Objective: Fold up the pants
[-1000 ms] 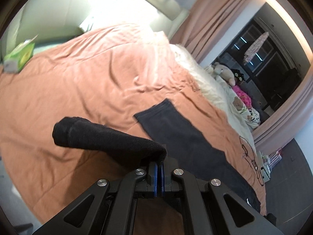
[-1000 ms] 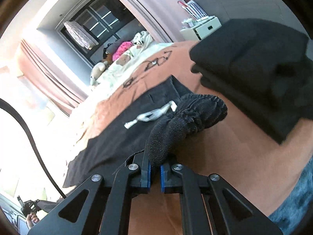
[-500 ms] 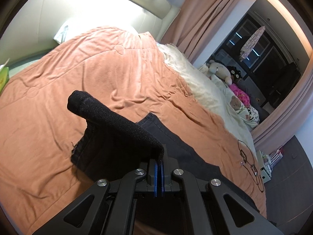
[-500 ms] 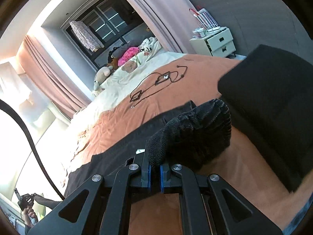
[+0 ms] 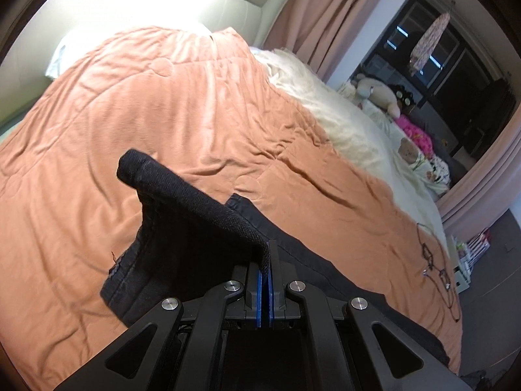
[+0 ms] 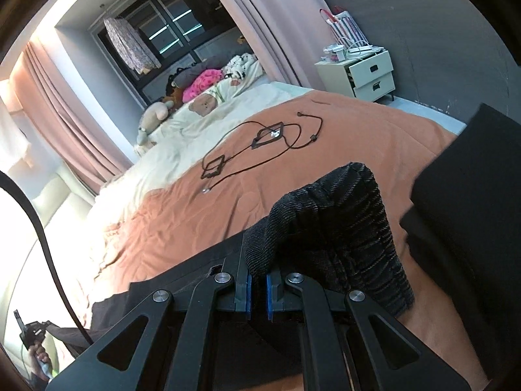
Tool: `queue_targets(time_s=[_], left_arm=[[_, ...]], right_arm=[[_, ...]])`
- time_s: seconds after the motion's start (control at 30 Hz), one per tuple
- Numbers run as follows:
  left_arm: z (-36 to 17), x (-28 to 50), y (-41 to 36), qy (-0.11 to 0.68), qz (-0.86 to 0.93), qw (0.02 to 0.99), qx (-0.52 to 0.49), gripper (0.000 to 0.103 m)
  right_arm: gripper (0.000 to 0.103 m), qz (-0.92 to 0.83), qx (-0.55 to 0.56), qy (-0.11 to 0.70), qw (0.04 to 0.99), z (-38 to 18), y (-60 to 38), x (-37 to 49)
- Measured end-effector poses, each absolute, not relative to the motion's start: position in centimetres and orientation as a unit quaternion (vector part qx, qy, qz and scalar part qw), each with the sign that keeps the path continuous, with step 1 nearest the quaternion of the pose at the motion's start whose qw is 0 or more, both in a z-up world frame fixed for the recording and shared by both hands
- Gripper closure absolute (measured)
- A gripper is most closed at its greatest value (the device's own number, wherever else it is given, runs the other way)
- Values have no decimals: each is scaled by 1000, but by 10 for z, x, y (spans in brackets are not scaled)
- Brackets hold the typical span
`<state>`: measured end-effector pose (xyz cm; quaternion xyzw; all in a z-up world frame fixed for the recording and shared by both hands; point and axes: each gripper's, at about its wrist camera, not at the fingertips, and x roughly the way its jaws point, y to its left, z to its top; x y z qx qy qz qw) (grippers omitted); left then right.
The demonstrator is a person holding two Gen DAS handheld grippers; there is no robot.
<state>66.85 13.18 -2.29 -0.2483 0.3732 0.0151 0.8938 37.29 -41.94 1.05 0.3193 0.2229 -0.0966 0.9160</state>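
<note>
Black pants (image 5: 182, 247) lie on an orange bedspread (image 5: 169, 114). My left gripper (image 5: 266, 280) is shut on the hem end of a leg, which stands up in a fold ahead of the fingers. My right gripper (image 6: 258, 288) is shut on the ribbed elastic waistband (image 6: 338, 228) of the pants, bunched up above the fingers. The rest of the pants (image 6: 169, 280) stretch flat to the left in the right wrist view.
A pile of folded black clothes (image 6: 465, 195) sits at the right. A dark cable with square frames (image 6: 260, 143) lies on the bedspread. A cream sheet (image 5: 358, 130) with plush toys (image 6: 153, 117) runs along the far side. A white nightstand (image 6: 368, 75) stands beyond the bed.
Both grippers moved across the bed with the pants still held. The leg folded over onto the other leg. The waistband moved up beside the folded pile.
</note>
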Motion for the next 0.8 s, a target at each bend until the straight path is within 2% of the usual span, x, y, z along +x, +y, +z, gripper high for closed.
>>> queue_targets(time_s=[0.43, 0.67, 0.77, 0.8], left_arm=[[-93, 782, 96, 448, 40, 868, -212, 101], [-125, 817, 86, 479, 52, 855, -191, 100], [-131, 826, 81, 488, 54, 853, -176, 92], [-132, 827, 81, 488, 58, 855, -169, 80]], right_arm=[[100, -132, 274, 297, 905, 3, -416, 474], [100, -146, 247, 334, 898, -3, -405, 513], [100, -151, 242, 343, 895, -5, -404, 524], [100, -149, 242, 344, 895, -8, -406, 526]])
